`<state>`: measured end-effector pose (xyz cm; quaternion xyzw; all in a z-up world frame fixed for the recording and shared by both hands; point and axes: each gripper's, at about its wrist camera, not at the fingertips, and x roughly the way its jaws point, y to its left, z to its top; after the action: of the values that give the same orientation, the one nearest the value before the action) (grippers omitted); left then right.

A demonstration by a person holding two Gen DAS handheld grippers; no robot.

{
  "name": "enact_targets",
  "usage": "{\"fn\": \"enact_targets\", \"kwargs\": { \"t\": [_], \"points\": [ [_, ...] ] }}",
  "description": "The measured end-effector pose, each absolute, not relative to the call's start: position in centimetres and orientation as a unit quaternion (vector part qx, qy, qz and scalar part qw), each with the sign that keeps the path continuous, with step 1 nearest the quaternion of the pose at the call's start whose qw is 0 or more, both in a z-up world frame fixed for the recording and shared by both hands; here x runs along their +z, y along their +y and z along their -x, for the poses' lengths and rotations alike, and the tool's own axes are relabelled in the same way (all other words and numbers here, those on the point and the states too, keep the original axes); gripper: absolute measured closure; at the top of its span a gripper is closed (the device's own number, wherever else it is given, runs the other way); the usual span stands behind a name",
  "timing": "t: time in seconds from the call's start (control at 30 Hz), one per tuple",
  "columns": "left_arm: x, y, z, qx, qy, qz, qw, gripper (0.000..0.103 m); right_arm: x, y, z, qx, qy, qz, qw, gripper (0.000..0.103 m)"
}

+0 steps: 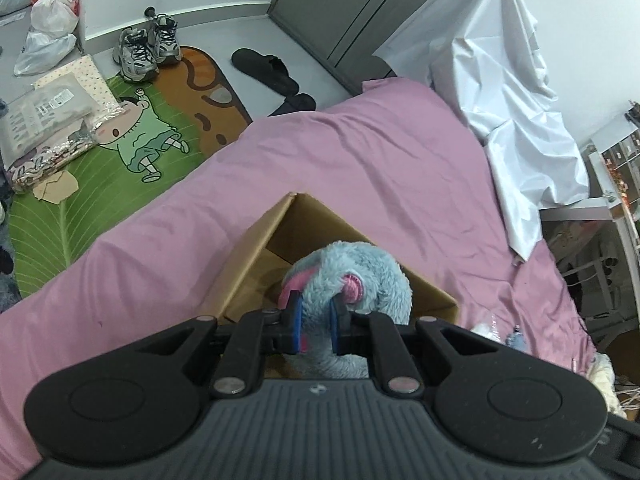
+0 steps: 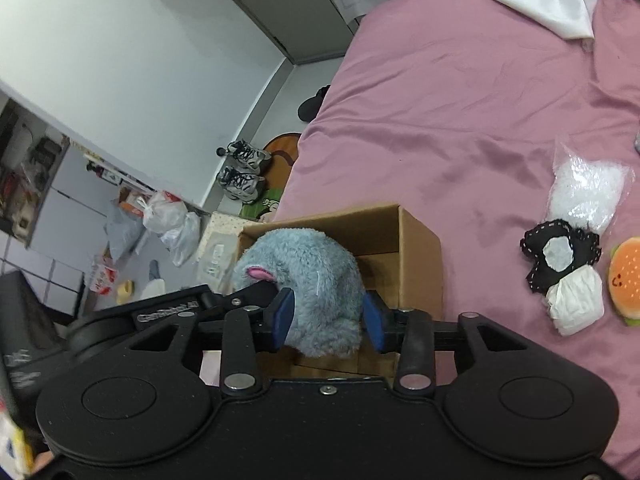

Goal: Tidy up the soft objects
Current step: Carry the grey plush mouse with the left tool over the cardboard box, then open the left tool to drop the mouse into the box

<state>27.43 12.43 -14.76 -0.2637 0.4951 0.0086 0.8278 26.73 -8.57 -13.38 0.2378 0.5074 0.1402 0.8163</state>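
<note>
Fluffy blue plush toy (image 1: 352, 276) looks light and squashy, held over an open cardboard box (image 1: 256, 264) on the pink bed; the left gripper (image 1: 314, 320) pinches its fur narrowly. From the right wrist, the right gripper (image 2: 328, 316) brackets the toy's (image 2: 308, 280) body widely, pads touching, angled downward.

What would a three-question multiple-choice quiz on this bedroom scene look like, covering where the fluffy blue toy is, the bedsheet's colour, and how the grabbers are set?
1. The blue plush toy is:
A. over the cardboard box
B. on the floor
C. under the white sheet

2. The bedsheet is:
A. green
B. pink
C. grey

3. The left gripper and right gripper are:
A. both empty
B. only one gripping
C. both clamped on the toy

Key: 1 A, the toy hangs above the open box; 2 B, pink fabric covers the bed; 3 C, blue pads press its fur in both views.
</note>
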Motion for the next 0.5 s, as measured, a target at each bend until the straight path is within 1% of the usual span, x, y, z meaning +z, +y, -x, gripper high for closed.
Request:
{"fn": "enact_targets", "kwargs": {
  "t": [0.07, 0.3, 0.37, 0.47, 0.5],
  "points": [
    [-15.2, 12.4, -27.9, 0.014, 0.504, 0.26, 0.824, 0.089, -13.1, -8.7, -26.5, 0.134, 0.505, -0.231, 0.821, 0.058],
    [-16.0, 12.6, -28.1, 0.037, 0.526, 0.239, 0.815, 0.084, -12.5, -9.1, -26.0, 0.149, 0.505, -0.226, 0.82, 0.058],
    [-15.3, 12.7, -27.7, 0.038, 0.522, 0.238, 0.818, 0.078, -12.1, -9.4, -25.7, 0.15, 0.502, -0.223, 0.822, 0.058],
    [-14.1, 12.1, -27.3, 0.042, 0.518, 0.221, 0.825, 0.057, -11.7, -9.9, -25.2, 0.145, 0.499, -0.222, 0.825, 0.058],
    [-13.6, 11.8, -27.0, 0.042, 0.515, 0.216, 0.829, 0.054, -11.6, -10.1, -25.0, 0.144, 0.498, -0.222, 0.826, 0.058]
  ]
}}
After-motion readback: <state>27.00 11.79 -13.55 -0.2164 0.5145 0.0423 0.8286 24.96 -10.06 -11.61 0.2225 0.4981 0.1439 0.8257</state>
